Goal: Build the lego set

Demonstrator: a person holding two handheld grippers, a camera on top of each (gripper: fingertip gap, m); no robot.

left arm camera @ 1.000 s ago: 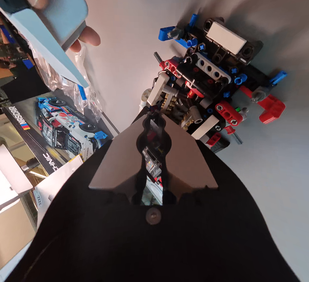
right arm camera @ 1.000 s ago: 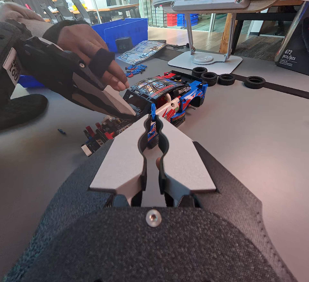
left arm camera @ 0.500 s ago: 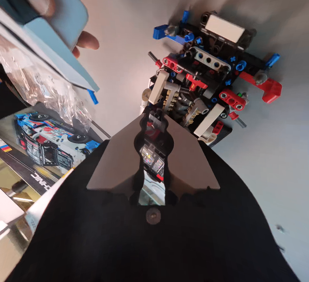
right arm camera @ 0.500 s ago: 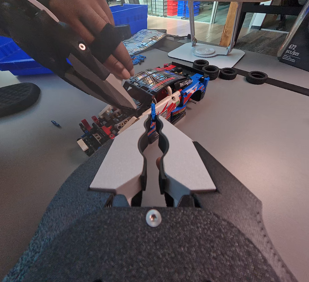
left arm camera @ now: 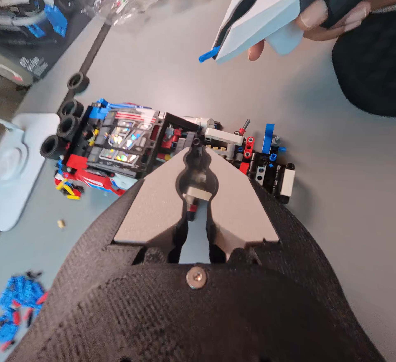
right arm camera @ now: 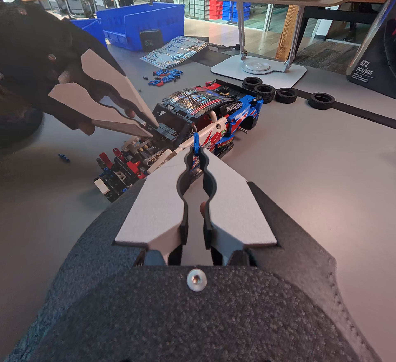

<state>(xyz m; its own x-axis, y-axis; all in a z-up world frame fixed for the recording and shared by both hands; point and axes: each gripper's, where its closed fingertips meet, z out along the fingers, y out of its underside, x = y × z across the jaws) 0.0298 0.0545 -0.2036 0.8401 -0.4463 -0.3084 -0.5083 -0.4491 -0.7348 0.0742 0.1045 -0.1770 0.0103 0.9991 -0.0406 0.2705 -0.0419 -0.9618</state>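
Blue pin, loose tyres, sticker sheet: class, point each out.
Blue pin (right arm camera: 196,141), right wrist view, its shaft.
Loose tyres (right arm camera: 286,95), right wrist view, third tyre's tread.
Sticker sheet (right arm camera: 174,51), right wrist view, its middle.

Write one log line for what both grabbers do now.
left gripper: shut on lego car frame | right gripper: holds blue pin | tyres: not fitted

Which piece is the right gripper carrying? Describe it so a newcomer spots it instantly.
Start at the car mid-table. In front of its white side, the right gripper pinches a small blue pin upright at its tips. Other blue pins lie heaped far behind.
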